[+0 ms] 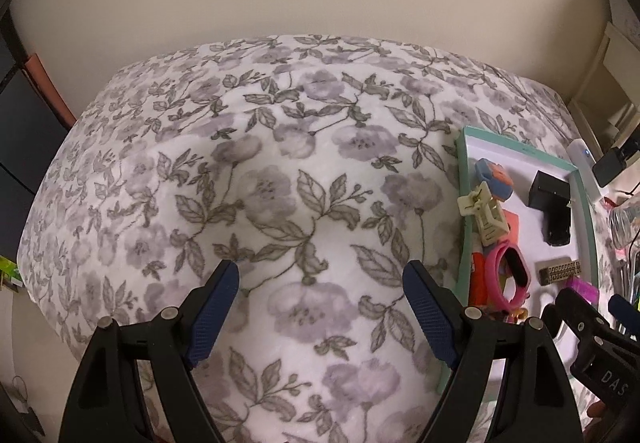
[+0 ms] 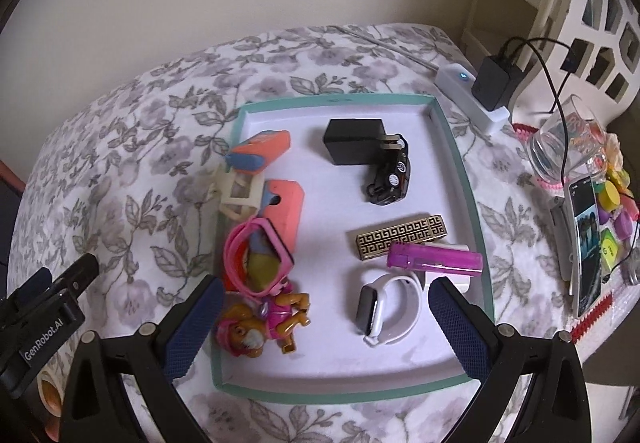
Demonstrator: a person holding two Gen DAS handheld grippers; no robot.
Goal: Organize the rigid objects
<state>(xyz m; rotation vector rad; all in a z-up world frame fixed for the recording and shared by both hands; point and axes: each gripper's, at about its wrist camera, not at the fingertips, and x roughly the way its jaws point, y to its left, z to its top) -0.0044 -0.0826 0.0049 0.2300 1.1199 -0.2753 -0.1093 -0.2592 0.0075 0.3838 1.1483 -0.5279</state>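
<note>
Nearest us in the right wrist view, our right gripper (image 2: 326, 303) hangs over the low edge of the tray (image 2: 468, 179), jaws spread wide and nothing between them. At the lower left of that frame we see part of the left gripper's body with a label reading "GenRobot.AI". In the left wrist view our left gripper (image 1: 320, 275) is likewise released, its blue pads (image 1: 218, 307) apart over bare flowered bedspread (image 1: 280, 163); at the lower right of that frame the other gripper's body shows the letters "DAS".

The task's things all lie in the teal-rimmed white tray. Just past our right pads are a toy pup in pink (image 2: 260, 323) at lower left and a white smartwatch (image 2: 384, 307) at lower centre. Beyond them, a pink watch band (image 2: 256, 255) on the left, a purple lighter (image 2: 436, 259) on the right, touching a gold bar with a Greek key pattern (image 2: 400, 239). Farther up sit a salmon tag-shaped piece (image 2: 286, 211), a cream hair claw (image 2: 238, 193) on the tray's left rim, and a black toy car (image 2: 390, 179) touching a black plug adapter (image 2: 354, 141). An orange and blue block (image 2: 260, 153) lies at the upper left corner.

Outside the tray, at the right of the frame, stand a phone with a lit screen (image 2: 588, 239), a drinking glass (image 2: 560, 143) with colourful print we cannot read, and a white power strip (image 2: 472, 99) bearing a black charger.
</note>
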